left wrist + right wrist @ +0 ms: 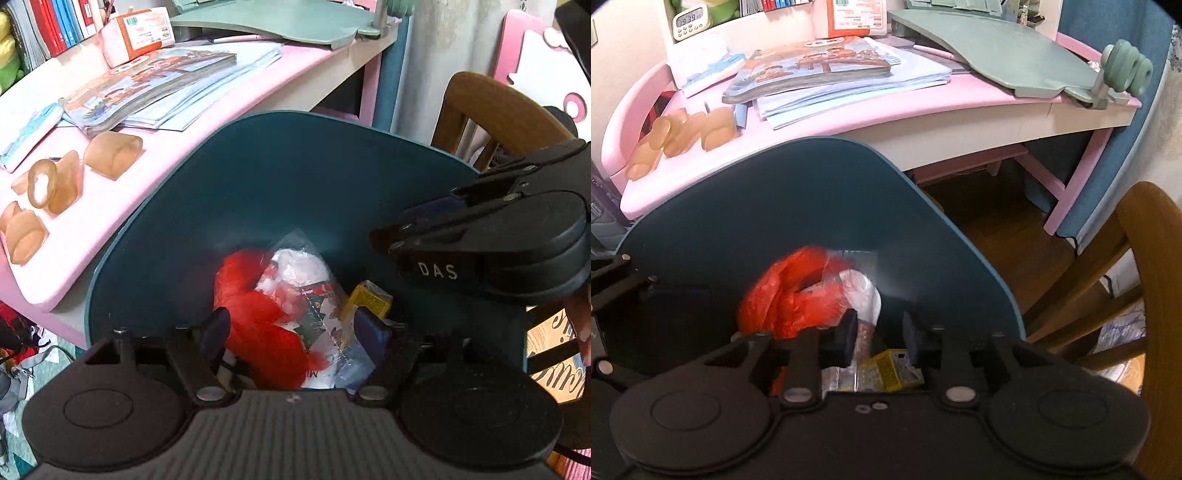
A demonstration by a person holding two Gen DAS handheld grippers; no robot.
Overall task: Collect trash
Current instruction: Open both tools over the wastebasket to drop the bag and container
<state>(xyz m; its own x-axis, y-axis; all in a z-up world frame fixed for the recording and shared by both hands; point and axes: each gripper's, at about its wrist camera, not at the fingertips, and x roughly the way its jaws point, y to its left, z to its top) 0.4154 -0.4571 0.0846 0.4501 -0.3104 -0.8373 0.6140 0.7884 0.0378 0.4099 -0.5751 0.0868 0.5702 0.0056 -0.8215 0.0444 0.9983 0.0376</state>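
left wrist view: left gripper (291, 328) wide, empty, low centre above bin (258, 177); red bag (255, 310) and yellow carton (369, 301) inside | right wrist view: right gripper (877, 341) spread, empty, over bin (798, 206) | step: likely drop finished; next: seek more trash

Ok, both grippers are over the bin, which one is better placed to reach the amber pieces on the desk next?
Left, probably. The left gripper is open and empty at the side of the bin nearest the pink desk, amber pieces just beside it; the right gripper sits farther across.
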